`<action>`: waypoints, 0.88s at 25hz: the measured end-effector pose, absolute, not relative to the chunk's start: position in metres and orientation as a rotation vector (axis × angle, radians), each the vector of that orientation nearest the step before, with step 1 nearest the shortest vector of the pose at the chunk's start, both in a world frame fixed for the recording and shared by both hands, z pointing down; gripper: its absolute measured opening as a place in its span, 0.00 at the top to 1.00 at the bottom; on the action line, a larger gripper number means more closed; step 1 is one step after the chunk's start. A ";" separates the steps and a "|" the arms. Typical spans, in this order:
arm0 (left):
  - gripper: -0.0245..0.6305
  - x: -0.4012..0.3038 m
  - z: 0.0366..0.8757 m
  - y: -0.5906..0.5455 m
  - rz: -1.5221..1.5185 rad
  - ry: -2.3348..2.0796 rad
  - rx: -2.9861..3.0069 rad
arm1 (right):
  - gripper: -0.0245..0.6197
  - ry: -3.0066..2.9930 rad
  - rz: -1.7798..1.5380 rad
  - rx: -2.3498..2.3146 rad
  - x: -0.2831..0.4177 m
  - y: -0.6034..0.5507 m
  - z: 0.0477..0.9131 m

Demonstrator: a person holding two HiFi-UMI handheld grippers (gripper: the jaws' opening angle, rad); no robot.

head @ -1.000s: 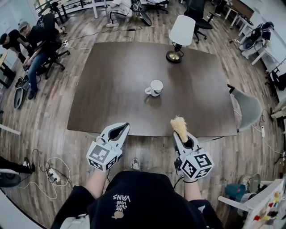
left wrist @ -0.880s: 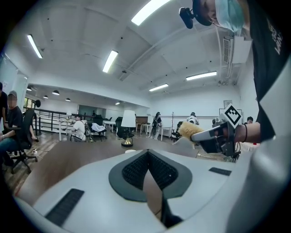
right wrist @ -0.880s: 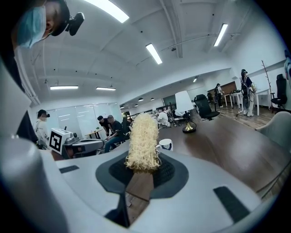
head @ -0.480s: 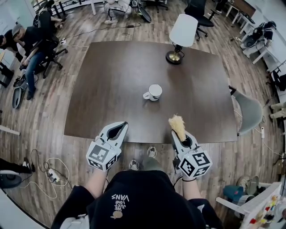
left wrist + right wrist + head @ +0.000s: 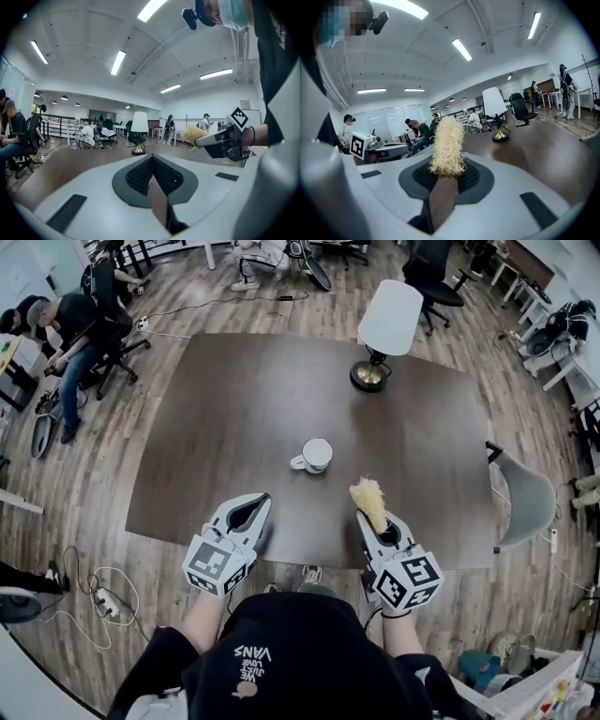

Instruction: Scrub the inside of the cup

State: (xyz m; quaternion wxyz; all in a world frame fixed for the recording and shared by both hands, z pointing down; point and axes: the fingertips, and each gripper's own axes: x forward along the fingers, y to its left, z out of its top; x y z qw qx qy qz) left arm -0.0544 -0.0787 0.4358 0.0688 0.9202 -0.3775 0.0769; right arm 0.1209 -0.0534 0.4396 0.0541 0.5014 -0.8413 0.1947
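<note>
Cup point(image 5: 316, 455) on table point(image 5: 225, 409) in head view only, scrubber point(image 5: 447, 145) clamped in right gripper point(image 5: 444, 180)

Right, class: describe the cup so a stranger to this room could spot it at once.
Start at the big dark table on the wood floor. Near its centre, nearer the person than the white-shaded lamp, stands a small white cup. It alone is low, with a side handle.
</note>
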 end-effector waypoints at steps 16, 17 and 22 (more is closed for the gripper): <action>0.95 -0.024 0.446 -0.136 0.256 -1.233 2.735 | 0.84 -2.603 0.622 1.316 0.131 -0.123 0.461; 0.95 -0.023 0.446 -0.140 0.261 -1.224 2.738 | 0.84 -2.602 0.624 1.319 0.130 -0.127 0.460; 0.95 -0.020 0.450 -0.162 0.298 -1.164 2.763 | 0.84 -2.590 0.635 1.351 0.128 -0.141 0.455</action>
